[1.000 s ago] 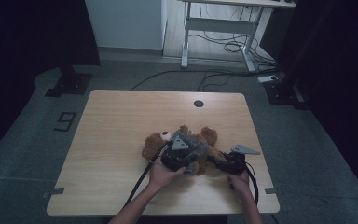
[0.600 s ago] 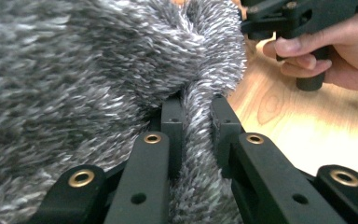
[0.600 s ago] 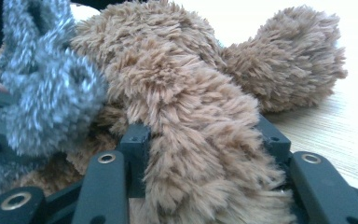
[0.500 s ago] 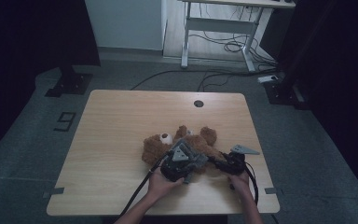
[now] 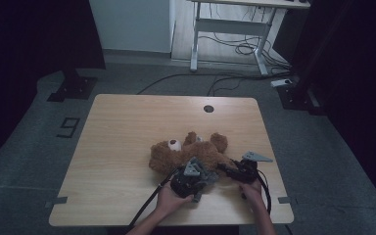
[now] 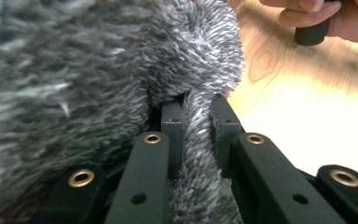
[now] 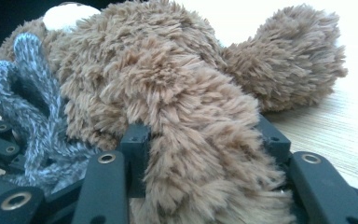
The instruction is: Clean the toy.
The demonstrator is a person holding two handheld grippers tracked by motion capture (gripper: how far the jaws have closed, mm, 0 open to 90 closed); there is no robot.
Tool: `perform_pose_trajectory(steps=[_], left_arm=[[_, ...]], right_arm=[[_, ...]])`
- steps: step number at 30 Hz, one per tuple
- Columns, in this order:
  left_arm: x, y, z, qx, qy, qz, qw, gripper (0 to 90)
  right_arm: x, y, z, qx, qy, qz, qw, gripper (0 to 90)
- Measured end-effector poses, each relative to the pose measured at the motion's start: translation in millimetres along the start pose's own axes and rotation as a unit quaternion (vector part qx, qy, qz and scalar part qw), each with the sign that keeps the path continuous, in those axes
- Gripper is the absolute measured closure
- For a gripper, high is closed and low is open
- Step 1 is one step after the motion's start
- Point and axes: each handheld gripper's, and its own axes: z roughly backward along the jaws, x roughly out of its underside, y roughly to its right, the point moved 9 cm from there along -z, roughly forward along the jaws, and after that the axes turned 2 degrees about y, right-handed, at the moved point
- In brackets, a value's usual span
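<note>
On the pale wooden table [image 5: 127, 142] a brown plush teddy bear [image 5: 196, 152] lies flat, right of centre and toward the near edge, its white muzzle [image 5: 174, 144] pointing to the far left. 2 hands come in from the near side, and each one is on the bear.

The left gripper [image 6: 196, 122] has its 2 black jaws drawn close together, pinching a thin strip of grey-and-white knitted fabric [image 6: 196, 154]; fuzzy grey knit bulks up just behind the jaws. In the high view the left gripper [image 5: 192, 177] sits at the near side of the bear's body, with its black cable [image 5: 147, 208] trailing off toward the near edge.

Over to the right gripper [image 7: 200, 140]: its jaws stand partly open, wrapped round a thick brown furry limb [image 7: 200, 154] of the bear, pads pressed into the fur on both sides. Beside it on the left lies a twisted loop of the same grey knit [image 7: 28, 112], and another rounded brown paw [image 7: 293, 56] rests on the table farther back. From above, the right gripper [image 5: 240, 170] touches the bear at its near right end, just beside the left one.

A small dark round hole [image 5: 208, 108] marks the table's far side.
</note>
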Motion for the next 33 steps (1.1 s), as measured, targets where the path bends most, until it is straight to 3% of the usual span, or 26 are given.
perform_pose_trajectory(steps=[4, 9, 11, 14, 19, 24, 27, 33], left_arm=[[-22.7, 3.9, 19.8, 0.002, 0.042, -0.005, 0.9991, 78.7], [-64.5, 0.0, 40.5, -0.024, 0.093, -0.019, 0.9951, 78.6], [-78.1, -5.0, 40.3, -0.036, 0.097, -0.022, 0.9943, 78.6], [-88.7, -11.8, 32.3, -0.043, 0.087, -0.017, 0.9951, 78.6], [-77.3, -14.0, 7.7, -0.041, 0.047, -0.018, 0.9979, 78.6], [-63.8, -8.9, 1.5, -0.034, 0.045, -0.019, 0.9983, 78.8], [-51.7, -3.9, -3.6, -0.033, 0.028, -0.032, 0.9986, 78.9], [-33.0, 1.9, -13.8, -0.028, 0.01, -0.039, 0.9988, 78.9]], right_arm=[[-0.5, 1.1, -0.1, 0.0, 0.002, -0.004, 1.0, 51.2], [-0.3, 1.0, -0.4, -0.001, 0.001, -0.005, 1.0, 51.3], [-0.2, 1.1, -0.4, -0.001, 0.001, -0.005, 1.0, 51.3], [-0.2, 1.3, -0.5, -0.001, 0.001, -0.006, 1.0, 51.3], [-0.1, 1.5, -0.5, -0.003, 0.001, -0.007, 1.0, 51.3], [1.0, 1.6, 0.2, -0.002, -0.005, -0.002, 1.0, 51.5], [1.1, 1.0, -0.1, -0.002, -0.005, -0.003, 1.0, 51.5], [1.3, 0.8, -0.1, -0.003, -0.004, -0.003, 1.0, 51.6]])
